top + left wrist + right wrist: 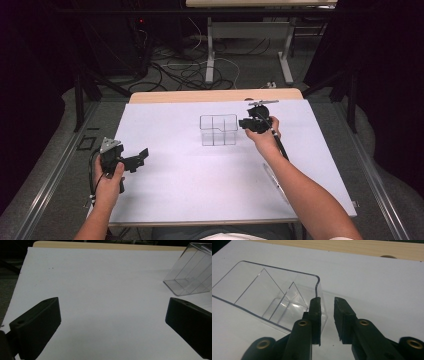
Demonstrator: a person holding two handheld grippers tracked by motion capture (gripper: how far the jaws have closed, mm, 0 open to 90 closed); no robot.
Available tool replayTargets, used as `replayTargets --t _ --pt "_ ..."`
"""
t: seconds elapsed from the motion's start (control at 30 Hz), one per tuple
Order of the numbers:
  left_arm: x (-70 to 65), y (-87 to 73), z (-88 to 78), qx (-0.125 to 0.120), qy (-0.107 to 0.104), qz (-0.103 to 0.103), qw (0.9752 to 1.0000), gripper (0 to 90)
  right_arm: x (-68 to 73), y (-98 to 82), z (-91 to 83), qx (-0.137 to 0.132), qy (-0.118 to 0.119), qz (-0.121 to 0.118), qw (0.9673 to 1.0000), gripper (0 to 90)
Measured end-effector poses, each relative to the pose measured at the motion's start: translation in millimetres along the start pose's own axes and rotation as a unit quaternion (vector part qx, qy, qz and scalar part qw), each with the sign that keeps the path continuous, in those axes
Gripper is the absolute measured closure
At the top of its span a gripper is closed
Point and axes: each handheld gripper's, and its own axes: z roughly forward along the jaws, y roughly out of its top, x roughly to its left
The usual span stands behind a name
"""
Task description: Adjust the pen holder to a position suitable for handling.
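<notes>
A clear plastic box (218, 130) with inner dividers stands upright on the white sheet (200, 180), a little beyond its middle. My right gripper (246, 123) is at the box's right wall. In the right gripper view its jaws (327, 301) stand a small gap apart astride the corner wall of the box (269, 295): one jaw is inside and one outside, and the outer pad is clear of the wall. My left gripper (136, 159) hovers over the sheet's left side, open wide with nothing in it (112, 305). The box (190, 275) lies off to its far right.
The white sheet covers most of a wooden table whose far edge (215, 95) shows beyond it. Behind the table, cables (185, 70) lie on the floor under another table's legs (210, 50). Metal rails run along both sides of the table.
</notes>
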Motion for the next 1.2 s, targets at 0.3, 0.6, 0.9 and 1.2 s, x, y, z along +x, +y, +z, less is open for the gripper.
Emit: replayTargets --t 0.3,0.6,0.9,1.2 --pt "-0.3 0.1 -0.1 0.003 0.0 0.002 1.0 0.1 -2.2 -1.4 -17.4 -0.009 0.012 -0.014 0.9998 62.6" --pt "-0.2 -0.1 -0.1 0.0 0.001 0.001 1.0 0.1 -3.6 -9.7 -27.4 0.001 0.026 -0.018 0.9995 52.3" --pt "-0.6 -0.3 0.2 0.002 0.0 0.0 1.0 0.1 -9.2 -32.5 -40.2 0.03 0.042 -0.007 0.9986 38.1" --pt "-1.2 -0.6 0.7 0.005 -0.001 -0.001 1.0 0.1 -19.8 -43.4 -53.7 0.046 0.046 0.031 0.9974 31.5"
